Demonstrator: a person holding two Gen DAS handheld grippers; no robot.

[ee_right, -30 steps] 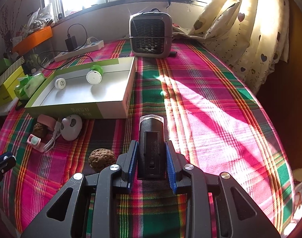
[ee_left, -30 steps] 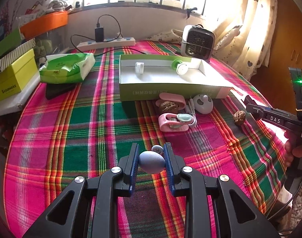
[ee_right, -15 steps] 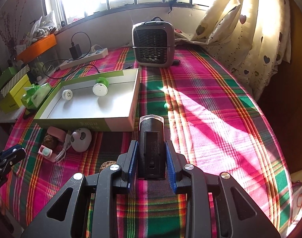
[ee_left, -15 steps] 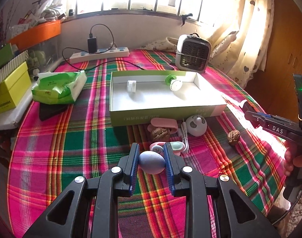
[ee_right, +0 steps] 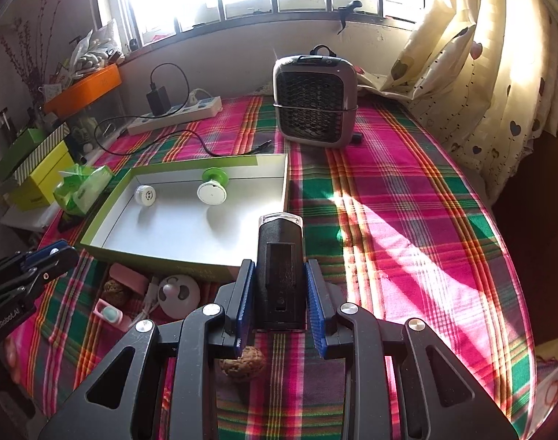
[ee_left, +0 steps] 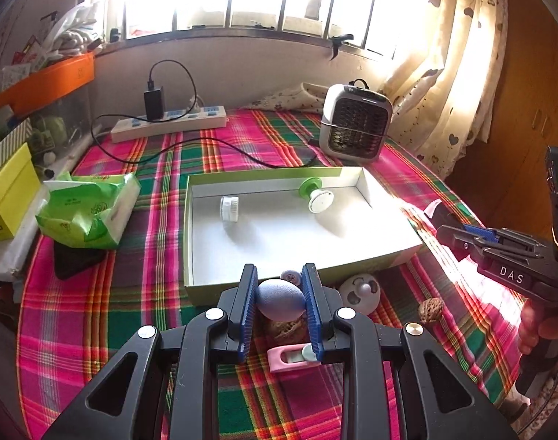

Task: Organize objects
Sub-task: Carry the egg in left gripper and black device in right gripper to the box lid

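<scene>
My left gripper (ee_left: 280,289) is shut on a pale blue egg-shaped object (ee_left: 281,299) and holds it above the near wall of the green-and-white open box (ee_left: 385,255). In the box lie a small white round cap (ee_left: 229,208) and a green-and-white round piece (ee_left: 317,196). My right gripper (ee_right: 280,293) is shut on a black rectangular device (ee_right: 280,275) and holds it over the table by the box's near right corner (ee_right: 220,269). It also shows at the right of the left wrist view (ee_left: 462,236).
In front of the box lie a white round mini fan (ee_left: 360,292), walnuts (ee_left: 431,311) (ee_right: 242,365), a pink clip-like item (ee_left: 291,356) and a pink case (ee_right: 129,279). A grey heater (ee_right: 314,99), a power strip (ee_left: 169,124), a green tissue pack (ee_left: 88,212) and yellow boxes (ee_left: 9,190) stand around.
Both grippers have risen and moved forward toward the box, each keeping its object. The left gripper with the egg now hangs over the box's near wall.
</scene>
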